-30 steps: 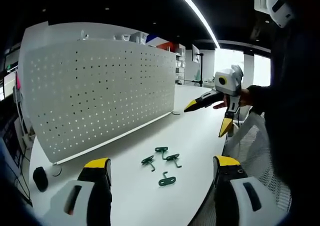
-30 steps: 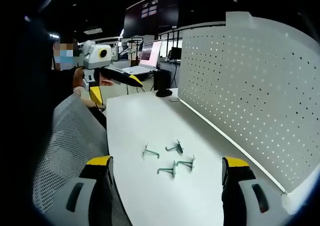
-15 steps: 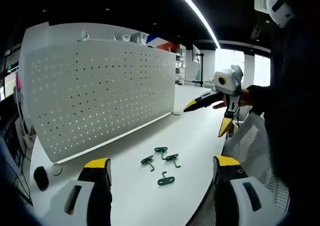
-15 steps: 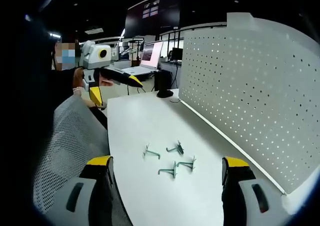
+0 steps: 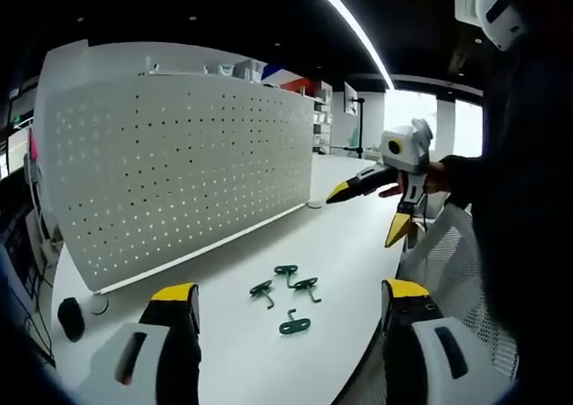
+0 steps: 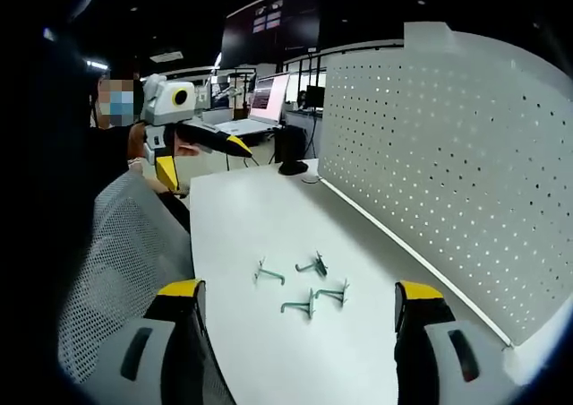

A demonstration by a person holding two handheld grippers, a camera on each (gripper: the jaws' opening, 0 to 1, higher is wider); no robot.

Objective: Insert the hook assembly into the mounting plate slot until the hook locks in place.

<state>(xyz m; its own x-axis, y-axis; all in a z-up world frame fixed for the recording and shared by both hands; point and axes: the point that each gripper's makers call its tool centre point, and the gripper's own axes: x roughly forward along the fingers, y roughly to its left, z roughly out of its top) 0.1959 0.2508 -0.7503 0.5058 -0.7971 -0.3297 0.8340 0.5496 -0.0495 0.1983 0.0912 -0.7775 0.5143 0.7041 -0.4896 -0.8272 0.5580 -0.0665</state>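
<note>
I see four small hooks lying loose in a cluster on the white worktop [image 5: 340, 235], none of them held. In the left gripper view they read as dark green bent-wire pieces: one hook [image 5: 262, 290] on the left of the group, two more [image 5: 287, 271] [image 5: 307, 285] just beside each other, and a fourth hook [image 5: 295, 324] a little nearer my camera, apart from the rest. In the right gripper view the same cluster [image 6: 304, 284] looks paler, grey-green, each piece a short flat base with a thin prong sticking out.

The white perforated mounting plate [image 5: 179, 168] stands upright along the far edge of the worktop, its rows of small holes facing the hooks; the hooks lie near its foot but not touching it.

My left gripper [image 5: 285, 329] has its yellow-tipped jaws spread wide, with the hooks between and beyond them. My right gripper [image 6: 300, 320] is likewise spread, nothing between its jaws. Each gripper appears in the other's view, held up off the worktop's edge, jaws apart.

A grey mesh chair back [image 6: 125, 262] sits beside the worktop.
</note>
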